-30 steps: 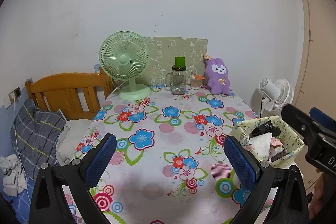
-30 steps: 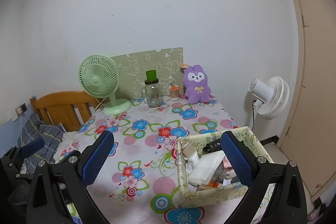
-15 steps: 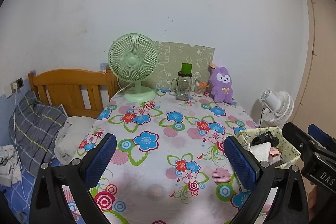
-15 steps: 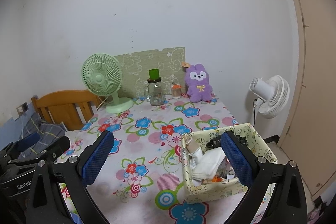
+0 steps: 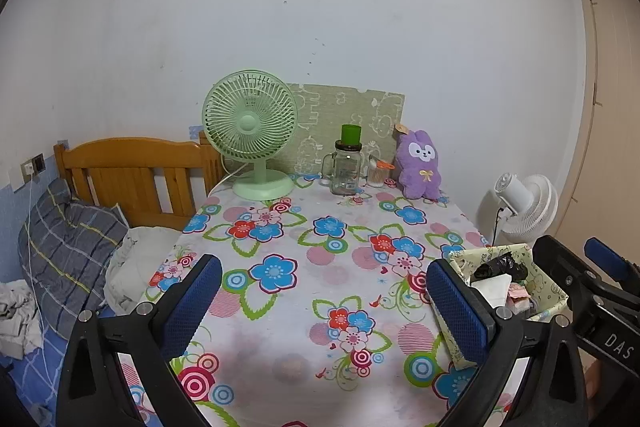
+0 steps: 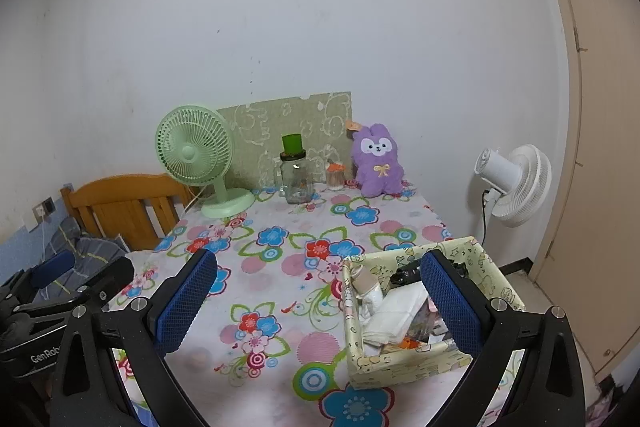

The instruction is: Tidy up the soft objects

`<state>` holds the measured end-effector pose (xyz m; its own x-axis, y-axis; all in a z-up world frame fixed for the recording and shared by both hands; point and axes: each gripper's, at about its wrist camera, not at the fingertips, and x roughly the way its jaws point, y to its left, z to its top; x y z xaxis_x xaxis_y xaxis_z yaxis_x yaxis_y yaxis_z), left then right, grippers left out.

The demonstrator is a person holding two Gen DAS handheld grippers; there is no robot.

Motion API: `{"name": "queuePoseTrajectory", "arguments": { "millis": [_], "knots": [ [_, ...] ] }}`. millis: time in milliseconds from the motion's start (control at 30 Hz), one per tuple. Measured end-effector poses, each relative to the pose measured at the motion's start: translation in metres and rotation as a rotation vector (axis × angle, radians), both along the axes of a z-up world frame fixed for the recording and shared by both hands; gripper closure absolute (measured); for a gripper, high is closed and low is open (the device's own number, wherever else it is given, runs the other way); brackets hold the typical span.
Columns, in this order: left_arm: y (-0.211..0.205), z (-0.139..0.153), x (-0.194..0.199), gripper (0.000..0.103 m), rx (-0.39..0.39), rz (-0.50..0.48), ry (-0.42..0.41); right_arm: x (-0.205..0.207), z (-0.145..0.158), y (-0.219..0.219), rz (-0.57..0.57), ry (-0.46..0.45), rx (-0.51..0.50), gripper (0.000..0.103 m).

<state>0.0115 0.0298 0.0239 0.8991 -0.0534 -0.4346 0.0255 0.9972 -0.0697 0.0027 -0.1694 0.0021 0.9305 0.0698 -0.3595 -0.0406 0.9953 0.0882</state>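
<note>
Purple plush [image 6: 376, 159] sits upright at the table's [image 6: 280, 291] far edge, 12 o'clock, against the wall, just right of a jar [image 6: 296, 175] and a small cup [image 6: 335, 175]. Green fan [image 6: 196, 157] at 11 o'clock. Patterned box [image 6: 404, 363], full of mixed items, at 4 o'clock near the front edge. Left gripper [image 5: 324, 311] and right gripper [image 6: 316, 307] both hover over the near edge, jaws spread wide, empty, well apart from the plush.

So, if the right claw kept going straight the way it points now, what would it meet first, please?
Probably the floral tablecloth, just left of the yellow box. The open right claw tilts down toward it; depth is hard to judge.
</note>
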Motion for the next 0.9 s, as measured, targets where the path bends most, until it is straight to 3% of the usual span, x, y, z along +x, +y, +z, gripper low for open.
{"name": "queuePoseTrajectory", "arguments": {
  "millis": [900],
  "knots": [
    [-0.02, 0.002, -0.004, 0.0, 0.026, -0.008, 0.001, -0.007, 0.003, -0.018, -0.006, 0.006, 0.015, 0.0]
  ]
}}
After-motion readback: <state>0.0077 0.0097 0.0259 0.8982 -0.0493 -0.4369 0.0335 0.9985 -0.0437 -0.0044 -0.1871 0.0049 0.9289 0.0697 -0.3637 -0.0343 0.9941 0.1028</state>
